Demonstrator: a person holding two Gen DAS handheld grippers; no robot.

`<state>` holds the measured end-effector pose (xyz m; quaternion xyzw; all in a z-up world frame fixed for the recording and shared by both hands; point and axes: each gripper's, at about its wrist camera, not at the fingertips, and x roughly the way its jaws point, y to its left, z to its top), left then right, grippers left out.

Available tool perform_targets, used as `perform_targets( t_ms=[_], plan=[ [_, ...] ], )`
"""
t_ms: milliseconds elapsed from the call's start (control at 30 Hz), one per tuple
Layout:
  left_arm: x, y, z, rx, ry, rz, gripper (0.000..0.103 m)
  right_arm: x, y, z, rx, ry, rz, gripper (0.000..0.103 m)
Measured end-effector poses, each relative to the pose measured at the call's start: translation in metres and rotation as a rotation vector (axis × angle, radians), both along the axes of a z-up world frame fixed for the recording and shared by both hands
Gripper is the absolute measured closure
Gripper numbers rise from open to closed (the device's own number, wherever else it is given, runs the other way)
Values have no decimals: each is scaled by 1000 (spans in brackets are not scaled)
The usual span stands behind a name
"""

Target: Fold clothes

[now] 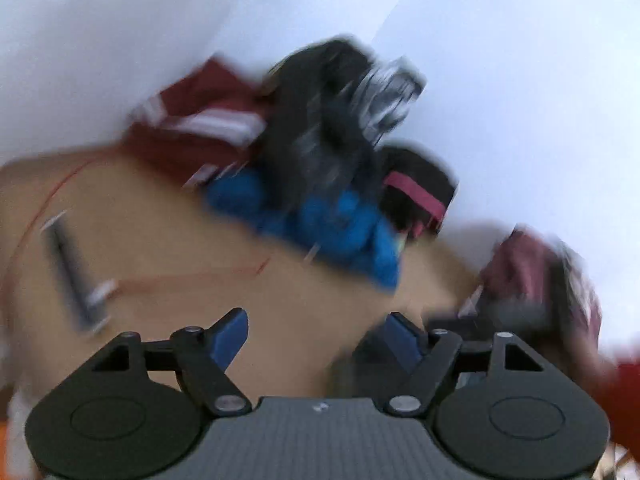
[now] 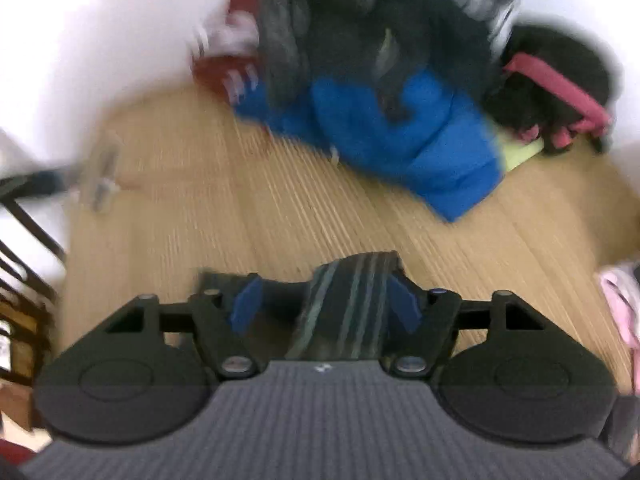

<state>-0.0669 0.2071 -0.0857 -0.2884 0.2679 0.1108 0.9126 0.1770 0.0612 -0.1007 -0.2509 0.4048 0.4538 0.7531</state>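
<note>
Clearly blurred, both views, so we keep to what reads.

Left wrist view, left hand-held gripper [image 1: 316, 338]: we see its blue pads spread wide with nothing between them, above the tan surface [image 1: 168, 248].

Left wrist view, clothes pile [image 1: 320, 168]: heaped against the white wall [image 1: 520, 100], well ahead of the gripper. We make out a dark red garment with white stripes [image 1: 192, 124], a black-and-grey one [image 1: 320, 112] on top and a blue one [image 1: 340, 228] at the front edge.

Left wrist view, right side: a maroon and dark bundle [image 1: 532, 280] lies apart from the pile; what it is we cannot tell.

Right wrist view, right hand-held gripper [image 2: 326, 304]: its pads stand apart, yet a dark striped cloth [image 2: 344, 304] runs up between them against the right pad. Whether it is pinched or merely draped we cannot tell.

Right wrist view, pile: the blue garment [image 2: 420, 140] spreads nearest over the ribbed surface, with a black piece with a pink band [image 2: 560, 80] at its right.

Handling, our judgement: soft, light, limp fabric that will sag and slide. We would take hold at a hem or corner, one gripper at each.
</note>
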Motion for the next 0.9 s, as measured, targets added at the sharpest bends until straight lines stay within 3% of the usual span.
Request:
perform_targets(
  t_ms=[33,67,100,167,200,233,267,333,433,467,533,600,667,700,800,900],
  plan=[
    [-18,5,-1,27,14,11,27,11,25,-19,-117,-20,-54,75],
    [-34,10,2,72,6,28,27,13,36,-30,-167,-6,-49,99],
    [-47,15,6,149,-3,50,27,15,47,-40,-215,9,-42,99],
    [-64,27,16,368,19,178,28,4,58,-43,-266,-58,85,99],
    [-72,33,21,476,30,242,29,1,61,-36,-268,-49,121,99],
    [-79,44,27,493,19,298,30,-1,63,-30,-269,-39,156,99],
    [-87,55,33,509,9,353,31,-7,62,-12,-223,-27,206,99],
    [-97,79,43,460,-55,374,31,-19,61,24,-125,-1,307,99],
    [-94,94,48,477,-89,363,31,-47,33,116,298,131,605,99],
    [-90,96,47,441,-100,358,31,-52,24,146,446,194,676,99],
    [-82,100,44,370,-121,347,31,-41,19,171,588,234,665,101],
    [-73,100,35,271,-133,310,31,-12,25,153,457,165,442,93],
    [-64,97,23,193,-132,267,31,18,31,134,319,94,216,75],
    [-56,93,18,172,-126,247,31,19,32,117,200,18,146,71],
    [-34,83,3,108,-105,187,31,-14,30,61,-51,-202,100,70],
    [-26,78,-6,83,-85,146,31,-46,32,22,-160,-236,126,59]
  ],
)
